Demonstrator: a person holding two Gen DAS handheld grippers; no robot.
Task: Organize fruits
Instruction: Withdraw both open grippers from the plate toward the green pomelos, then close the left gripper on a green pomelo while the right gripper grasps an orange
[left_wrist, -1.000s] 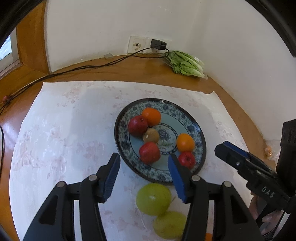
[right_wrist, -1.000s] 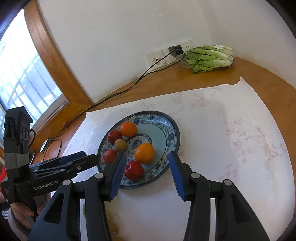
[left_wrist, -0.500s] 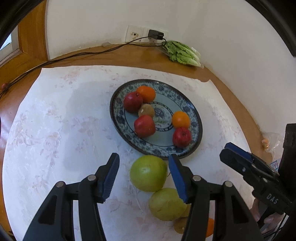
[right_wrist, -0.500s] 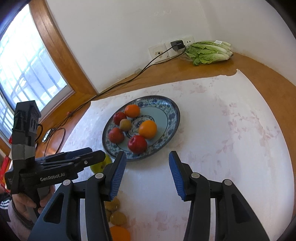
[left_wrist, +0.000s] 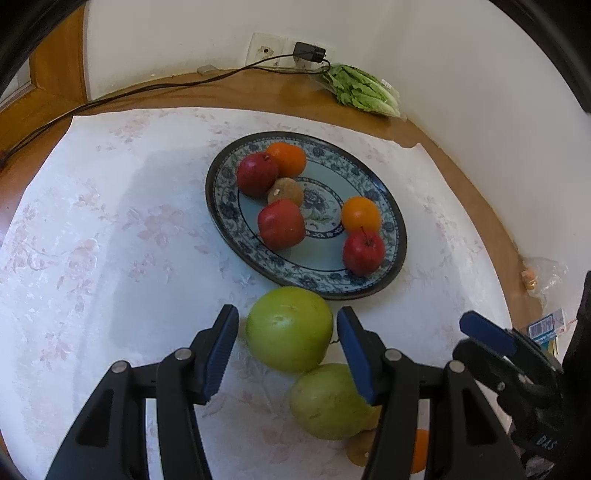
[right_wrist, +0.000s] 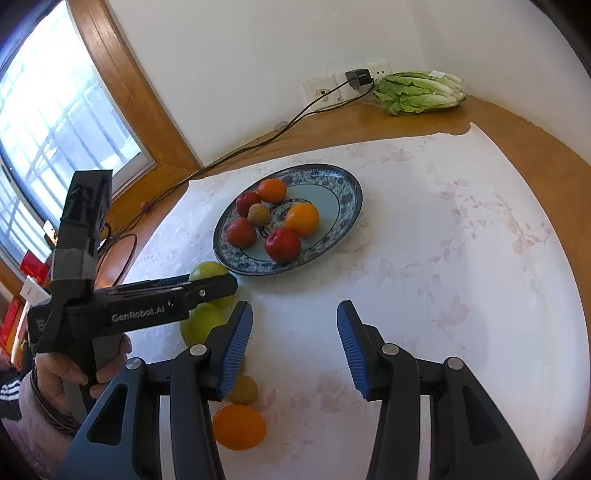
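A blue patterned plate (left_wrist: 391, 218) (right_wrist: 347, 199) holds red apples, two oranges and a kiwi. In front of it a large green apple (left_wrist: 290, 328) lies on the white cloth, between the open jaws of my left gripper (left_wrist: 286, 350), which do not touch it. A second green fruit (left_wrist: 325, 400) lies just behind, with a kiwi (left_wrist: 358, 450) and an orange (left_wrist: 419, 452) partly hidden. My right gripper (right_wrist: 293, 347) is open and empty above bare cloth; a kiwi (right_wrist: 243, 389) and an orange (right_wrist: 238, 426) lie at its left finger. The left gripper also shows in the right wrist view (right_wrist: 207, 286).
A bagged lettuce (left_wrist: 364, 92) (right_wrist: 419, 92) lies at the back by the wall sockets, with a charger (left_wrist: 309, 51) and its black cable (left_wrist: 147, 88) across the wooden table. A plastic wrapper (left_wrist: 543, 273) sits at the right edge. A window (right_wrist: 48, 122) is at left.
Both grippers have pulled back from the plate toward the near edge. The left one has lowered around the large green apple; more loose fruit has come into view by the right one.
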